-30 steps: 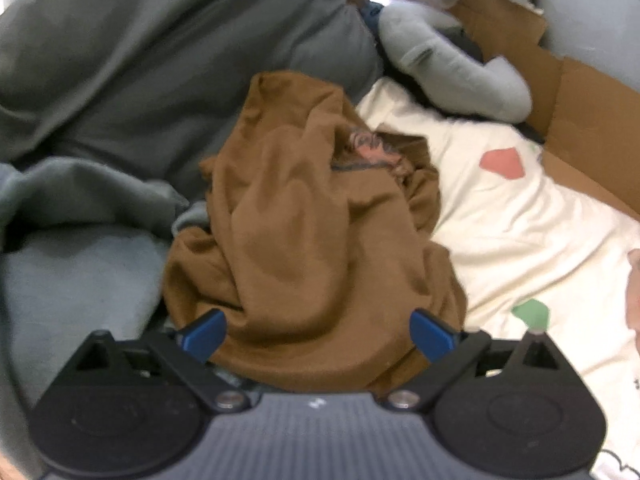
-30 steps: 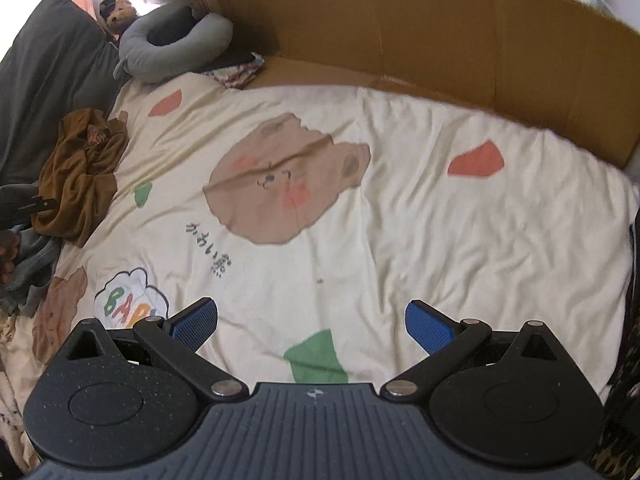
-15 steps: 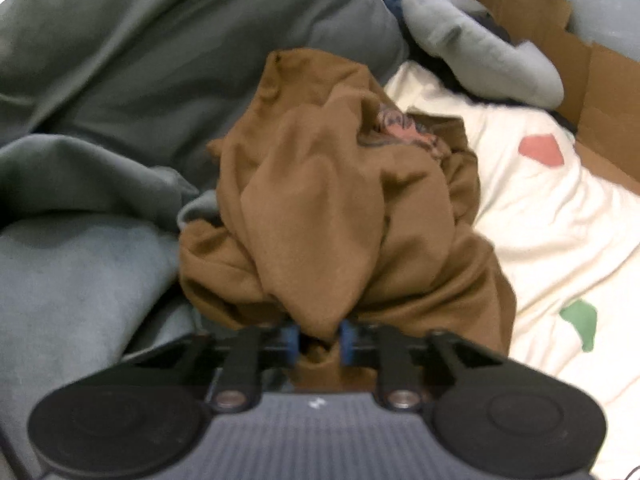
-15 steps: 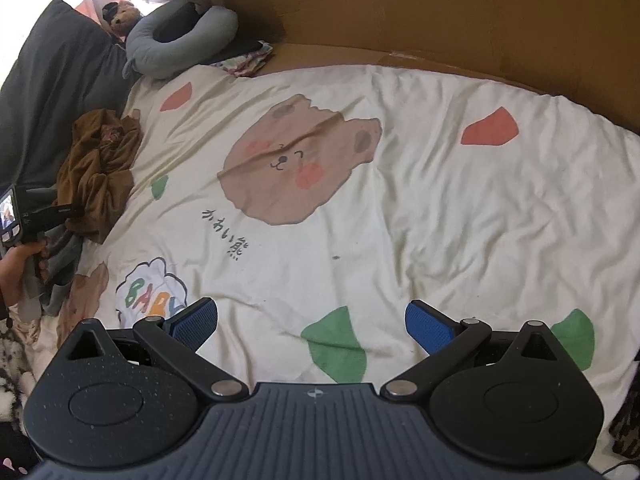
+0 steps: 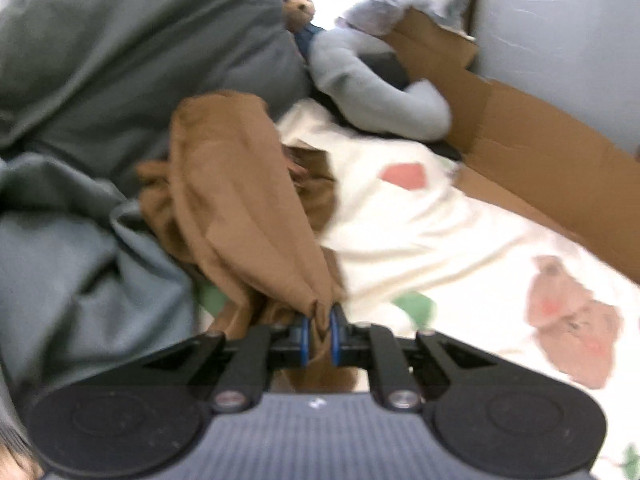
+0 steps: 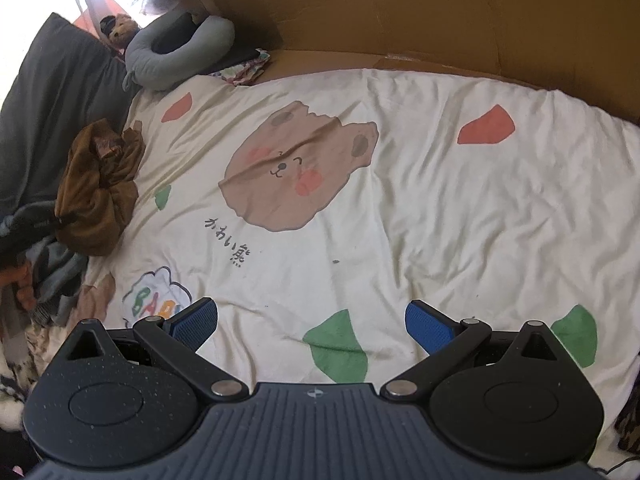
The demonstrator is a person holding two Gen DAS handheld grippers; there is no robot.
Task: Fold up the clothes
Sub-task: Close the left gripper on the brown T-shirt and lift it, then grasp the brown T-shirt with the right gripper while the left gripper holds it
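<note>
**Left tongs pinching brown cloth, right tongs wide over the sheet**

Left tongs: jaws closing, nearly together, blue pads pressed on a bunched fold of the brown garment. Cloth pulled taut from the pinch up toward the far end, rest hanging in folds on both sides. View blurred.

Right tongs: spread wide, nothing between the pads, hovering over the cream bedsheet w/ bear face print, red and green patches, some black lettering near the bear.

Brown garment seen also from right wrist view: crumpled heap at left edge of sheet, just beside the dark grey pillow. Left tongs body dark at the heap's left side in that view, hand partly visible below it, hard to make out.

In left wrist view: grey bedding bunched left of the garment, touching it. Grey curved neck pillow at far corner of sheet, small teddy bear just behind it. Brown cardboard standing along far side of bed, edge touching the sheet.
</note>
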